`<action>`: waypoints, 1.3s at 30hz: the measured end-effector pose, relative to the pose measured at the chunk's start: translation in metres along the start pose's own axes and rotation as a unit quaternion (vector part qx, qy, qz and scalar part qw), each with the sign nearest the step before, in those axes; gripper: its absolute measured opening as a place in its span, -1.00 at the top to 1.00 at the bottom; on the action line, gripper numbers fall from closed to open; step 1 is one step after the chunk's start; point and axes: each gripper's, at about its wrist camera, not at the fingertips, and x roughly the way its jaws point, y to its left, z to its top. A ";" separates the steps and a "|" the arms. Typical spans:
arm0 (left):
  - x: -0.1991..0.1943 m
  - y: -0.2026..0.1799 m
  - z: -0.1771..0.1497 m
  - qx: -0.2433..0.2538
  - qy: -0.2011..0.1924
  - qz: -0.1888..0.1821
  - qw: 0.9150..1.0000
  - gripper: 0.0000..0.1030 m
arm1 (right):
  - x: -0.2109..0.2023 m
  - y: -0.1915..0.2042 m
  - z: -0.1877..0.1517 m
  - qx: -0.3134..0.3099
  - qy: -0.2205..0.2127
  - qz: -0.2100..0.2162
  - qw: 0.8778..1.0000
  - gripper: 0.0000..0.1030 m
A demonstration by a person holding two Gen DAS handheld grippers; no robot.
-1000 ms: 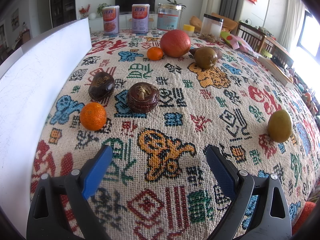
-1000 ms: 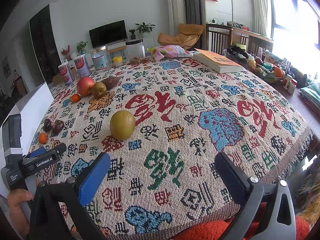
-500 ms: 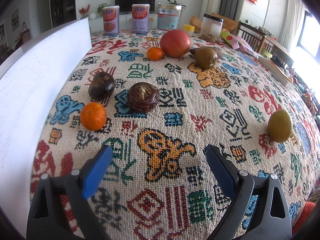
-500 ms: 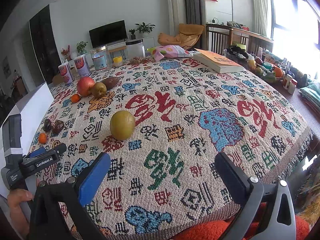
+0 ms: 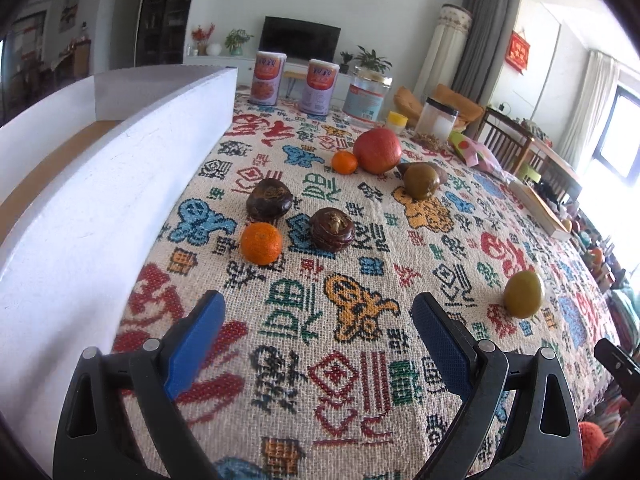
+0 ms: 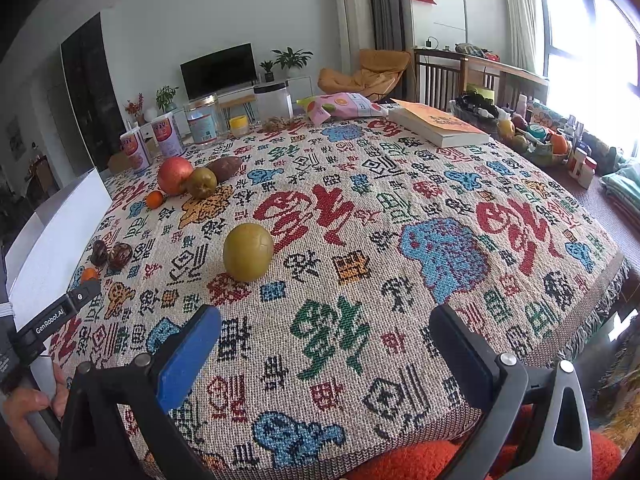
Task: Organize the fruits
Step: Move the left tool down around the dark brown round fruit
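Observation:
Fruits lie on a patterned tablecloth. In the left wrist view a tangerine, two dark brown fruits, a small tangerine, a red apple, a brown pear and a yellow-green fruit show. My left gripper is open and empty above the cloth near the tangerine. My right gripper is open and empty, with the yellow-green fruit ahead of it.
A white box stands along the table's left edge. Two cans, jars, a snack bag and a book line the far side. The table's front edge drops to the floor.
The left wrist view has tilted up, so more of the room and the box top show. The fruits have not moved. Both grippers stay open.

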 end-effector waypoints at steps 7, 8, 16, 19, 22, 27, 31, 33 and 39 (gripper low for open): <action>0.033 0.016 0.039 -0.032 0.067 0.007 0.997 -0.86 | 0.001 0.001 0.000 -0.004 0.001 -0.001 1.000 -1.00; 0.038 0.013 0.045 -0.026 0.071 0.005 0.997 -0.86 | 0.001 0.001 0.000 -0.004 0.001 -0.001 1.000 -1.00; 0.096 -0.044 0.063 0.108 0.137 0.026 0.984 -0.82 | -0.002 -0.003 -0.001 0.002 -0.003 0.001 1.000 -1.00; 0.106 -0.048 0.064 0.117 0.138 0.036 0.983 -0.81 | -0.003 -0.003 -0.001 0.000 -0.007 0.002 1.000 -1.00; 0.112 -0.048 0.064 0.121 0.146 0.035 0.981 -0.49 | -0.003 -0.005 -0.002 0.004 -0.007 0.005 1.000 -1.00; 0.120 -0.047 0.060 0.129 0.154 0.034 0.979 -0.17 | -0.001 -0.005 -0.002 0.007 -0.004 0.010 1.000 -1.00; 0.120 -0.045 0.063 0.128 0.148 0.034 0.980 0.17 | -0.002 -0.005 -0.002 0.006 -0.005 0.010 1.000 -1.00; 0.116 -0.045 0.063 0.119 0.151 0.024 0.981 0.17 | -0.002 -0.005 -0.002 0.007 -0.005 0.009 1.000 -1.00; 0.081 -0.058 0.048 0.108 0.152 -0.030 0.982 0.17 | -0.003 -0.004 -0.002 0.006 -0.007 0.006 1.000 -1.00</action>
